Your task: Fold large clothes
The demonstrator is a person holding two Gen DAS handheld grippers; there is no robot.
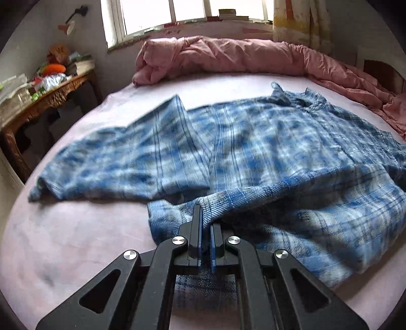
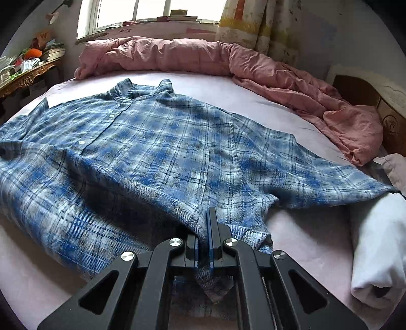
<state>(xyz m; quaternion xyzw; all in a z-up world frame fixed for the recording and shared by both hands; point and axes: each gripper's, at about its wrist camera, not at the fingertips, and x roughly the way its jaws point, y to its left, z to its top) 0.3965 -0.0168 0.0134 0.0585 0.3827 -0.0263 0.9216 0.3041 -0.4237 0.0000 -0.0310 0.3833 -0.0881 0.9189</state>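
Looking through the left wrist camera, I see my left gripper (image 1: pixel 206 223) clamped on the lower hem of the blue plaid shirt (image 1: pixel 253 142), its two black fingers (image 1: pixel 196 228) pressed nearly together with a fold of cloth between them. The shirt lies spread on the pink bed sheet (image 1: pixel 76 241), collar (image 1: pixel 312 97) toward the window (image 1: pixel 177 12), one sleeve (image 1: pixel 114 167) stretched out to the left. The picture is blurred over that sleeve. A rumpled pink duvet (image 1: pixel 228 55) is heaped along the far edge of the bed, and a cluttered wooden side table (image 1: pixel 50 99) stands at the left.

Through the right wrist camera, my right gripper (image 2: pixel 204 233) likewise pinches the shirt's (image 2: pixel 165 142) hem, jaws closed on a bunch of fabric that hangs down behind the fingers (image 2: pixel 212 228). The button placket (image 2: pixel 101 129) faces up, and the other sleeve (image 2: pixel 330 177) reaches toward the right edge of the bed. The duvet (image 2: pixel 279 76) curves round the far right side, and a white folded cloth (image 2: pixel 375 241) lies just beside the sleeve's end.
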